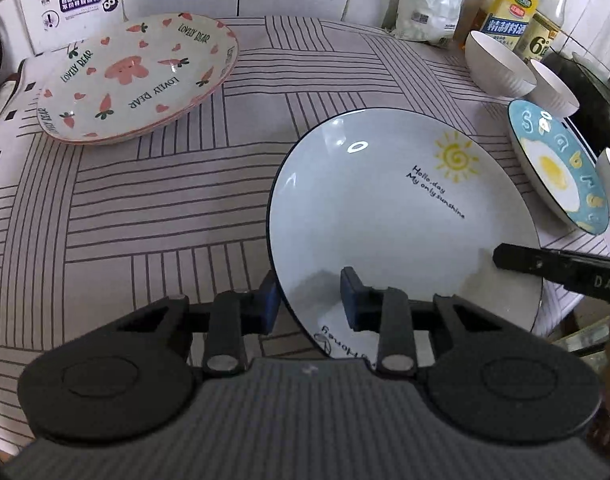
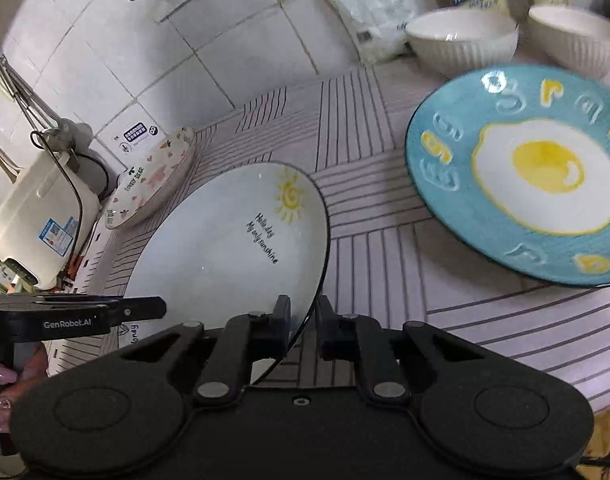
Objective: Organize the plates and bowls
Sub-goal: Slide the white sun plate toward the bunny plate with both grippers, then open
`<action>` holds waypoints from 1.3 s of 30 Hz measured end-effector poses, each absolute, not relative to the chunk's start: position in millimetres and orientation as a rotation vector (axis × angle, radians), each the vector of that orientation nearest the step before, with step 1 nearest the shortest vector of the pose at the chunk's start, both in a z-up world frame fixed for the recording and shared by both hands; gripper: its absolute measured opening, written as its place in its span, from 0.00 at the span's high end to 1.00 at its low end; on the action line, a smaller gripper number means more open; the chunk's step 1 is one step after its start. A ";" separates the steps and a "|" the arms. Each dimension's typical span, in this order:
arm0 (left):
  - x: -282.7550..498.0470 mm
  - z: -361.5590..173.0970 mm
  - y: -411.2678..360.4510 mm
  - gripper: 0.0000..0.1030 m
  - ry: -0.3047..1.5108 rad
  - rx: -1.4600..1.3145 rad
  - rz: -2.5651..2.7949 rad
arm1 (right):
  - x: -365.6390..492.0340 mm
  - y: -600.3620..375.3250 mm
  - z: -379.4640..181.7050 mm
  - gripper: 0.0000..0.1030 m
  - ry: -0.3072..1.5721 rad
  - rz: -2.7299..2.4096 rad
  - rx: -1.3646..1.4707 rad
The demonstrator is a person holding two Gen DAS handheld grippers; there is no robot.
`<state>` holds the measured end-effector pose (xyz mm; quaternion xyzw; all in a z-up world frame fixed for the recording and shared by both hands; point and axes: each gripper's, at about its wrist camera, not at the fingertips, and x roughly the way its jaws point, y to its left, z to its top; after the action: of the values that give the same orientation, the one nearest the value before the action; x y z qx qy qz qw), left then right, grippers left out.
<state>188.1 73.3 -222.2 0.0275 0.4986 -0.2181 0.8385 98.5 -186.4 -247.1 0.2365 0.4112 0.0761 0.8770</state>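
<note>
A white sun plate [image 1: 385,216] with a dark rim is held tilted above the striped tablecloth; it also shows in the right wrist view [image 2: 225,248]. My left gripper [image 1: 311,300] straddles its near-left rim with a wide gap between the fingers. My right gripper [image 2: 305,322] is closed on its right rim. A pink carrot plate stack [image 1: 137,76] sits far left. A blue egg plate [image 2: 525,172] and two white ribbed bowls [image 2: 461,40] lie to the right.
Oil bottles [image 1: 509,16] and a white bag [image 1: 429,0] stand along the tiled back wall. A dark wok [image 1: 593,92] is at the far right. A white appliance [image 2: 37,216] sits at the left beyond the table.
</note>
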 end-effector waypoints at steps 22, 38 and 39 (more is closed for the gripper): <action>260.6 -182.4 49.2 0.69 1.055 0.105 -0.555 | 144.5 -204.1 -199.8 0.80 0.747 0.202 0.354; 320.2 -217.7 27.6 0.65 1.183 0.128 -0.527 | 213.4 -206.0 -225.8 0.78 0.804 0.178 0.279; 317.6 -217.8 25.5 0.65 1.172 0.145 -0.525 | 214.9 -206.3 -228.4 0.78 0.814 0.174 0.287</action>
<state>317.6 25.5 -217.8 0.0675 0.5460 -0.2448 0.7984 214.9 -206.3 -228.4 0.1387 0.3941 0.0842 0.9046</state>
